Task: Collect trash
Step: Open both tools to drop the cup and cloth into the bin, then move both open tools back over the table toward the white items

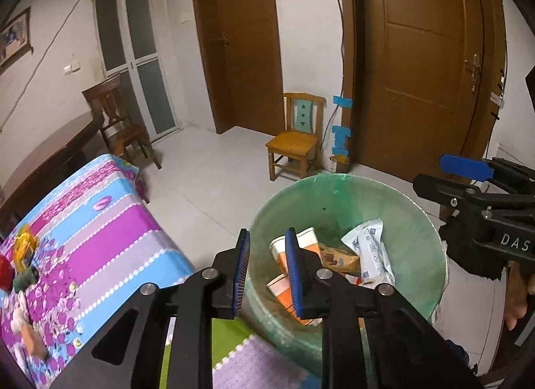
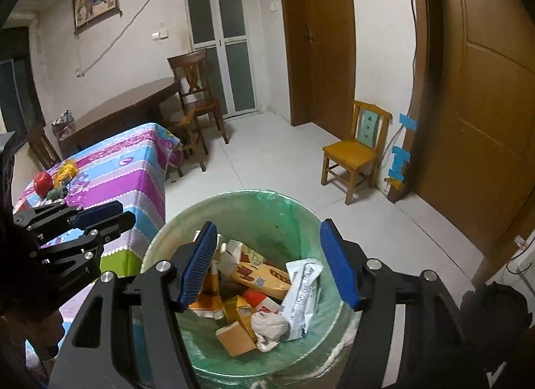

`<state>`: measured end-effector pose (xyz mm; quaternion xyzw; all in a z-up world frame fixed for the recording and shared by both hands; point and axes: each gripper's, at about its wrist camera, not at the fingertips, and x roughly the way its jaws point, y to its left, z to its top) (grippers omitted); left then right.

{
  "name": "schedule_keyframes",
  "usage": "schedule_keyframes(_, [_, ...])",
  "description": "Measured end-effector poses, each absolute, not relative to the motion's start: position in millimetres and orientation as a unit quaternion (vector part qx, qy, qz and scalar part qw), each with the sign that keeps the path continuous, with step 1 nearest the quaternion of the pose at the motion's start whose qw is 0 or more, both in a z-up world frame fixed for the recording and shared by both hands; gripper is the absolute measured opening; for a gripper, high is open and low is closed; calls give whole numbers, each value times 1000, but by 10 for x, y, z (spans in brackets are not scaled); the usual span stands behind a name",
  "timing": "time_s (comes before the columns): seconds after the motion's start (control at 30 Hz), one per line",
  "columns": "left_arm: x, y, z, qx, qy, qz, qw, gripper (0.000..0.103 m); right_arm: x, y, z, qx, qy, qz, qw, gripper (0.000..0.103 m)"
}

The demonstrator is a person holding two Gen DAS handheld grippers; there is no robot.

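A round bin lined with a green bag [image 1: 334,195] [image 2: 260,208] stands on the floor beside the low table. It holds trash: orange paper cups [image 1: 284,292], a yellow snack box [image 2: 264,275], a white wrapper [image 1: 371,252] [image 2: 301,292], a crumpled tissue [image 2: 269,325] and a tan block [image 2: 234,337]. My left gripper [image 1: 267,268] hovers over the bin's left rim, jaws a little apart and empty. My right gripper [image 2: 271,265] is open wide and empty above the bin; it also shows in the left wrist view [image 1: 468,181].
A low table with a striped purple and blue cloth [image 1: 100,221] [image 2: 127,168] carries a red apple [image 2: 43,183], a yellow toy [image 1: 23,248] and other small things. A small yellow chair [image 1: 294,141] [image 2: 357,151], a dark table and chair [image 2: 197,98] and brown doors [image 1: 418,64] stand around.
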<state>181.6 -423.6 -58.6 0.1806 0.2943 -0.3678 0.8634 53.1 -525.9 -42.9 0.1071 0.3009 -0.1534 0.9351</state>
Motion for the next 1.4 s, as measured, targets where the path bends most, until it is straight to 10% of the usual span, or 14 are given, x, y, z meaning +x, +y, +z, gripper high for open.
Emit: schedule_keyframes(1.4, [2121,665,-99,-21,322,-8,946,56,2193,-1707,-475,-58,338,232,910,61])
